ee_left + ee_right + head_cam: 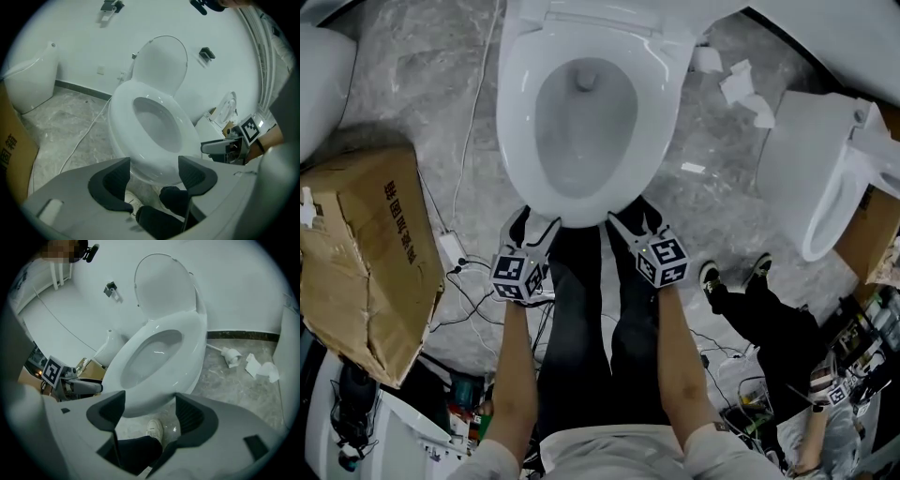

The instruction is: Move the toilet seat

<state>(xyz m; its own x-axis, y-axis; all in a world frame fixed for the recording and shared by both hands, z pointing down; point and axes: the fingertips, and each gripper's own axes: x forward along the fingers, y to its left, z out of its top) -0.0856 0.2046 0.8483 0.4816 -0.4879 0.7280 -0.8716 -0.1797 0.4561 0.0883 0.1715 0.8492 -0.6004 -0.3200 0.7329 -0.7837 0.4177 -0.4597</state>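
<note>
A white toilet stands before me with its seat (517,103) lying flat on the bowl and its lid (161,63) raised against the wall. In the head view my left gripper (534,232) and right gripper (633,223) sit side by side at the seat's front edge, both pointing down at it. The left gripper (154,174) is open, and the front curve of the seat (187,129) shows between its dark pads without touching them. The right gripper (150,412) is open as well, with the seat's front rim (187,357) just ahead of its jaws.
A cardboard box (366,244) lies on the floor at the left, with cables (459,267) beside it. A second toilet (825,178) stands at the right, with crumpled paper (745,89) near it. Another person (769,309) stands at lower right. My own legs are under the grippers.
</note>
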